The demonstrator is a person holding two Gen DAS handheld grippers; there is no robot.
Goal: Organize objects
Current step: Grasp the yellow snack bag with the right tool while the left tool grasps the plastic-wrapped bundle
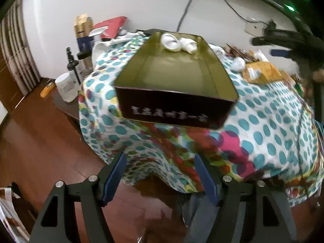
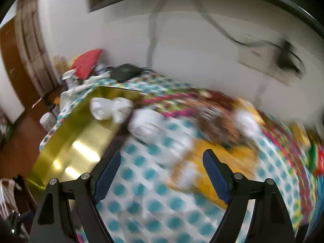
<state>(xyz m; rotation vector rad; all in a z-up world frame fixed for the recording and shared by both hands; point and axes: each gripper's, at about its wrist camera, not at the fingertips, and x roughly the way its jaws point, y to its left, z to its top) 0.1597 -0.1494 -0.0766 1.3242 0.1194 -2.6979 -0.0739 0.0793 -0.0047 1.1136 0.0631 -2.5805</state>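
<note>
A dark box with a gold inside sits on a table covered with a dotted cloth. Two white rolled items lie at the box's far end; they also show in the right wrist view, inside the gold box. Another white item lies on the cloth just right of the box, and one more further right. My left gripper is open and empty, in front of the table's edge. My right gripper is open and empty above the cloth, right of the box. The right view is blurred.
An orange flat packet and brown clutter lie on the cloth at the right. Bottles, a white jar and a red packet stand left of the table by the wall. Wooden floor lies at the left.
</note>
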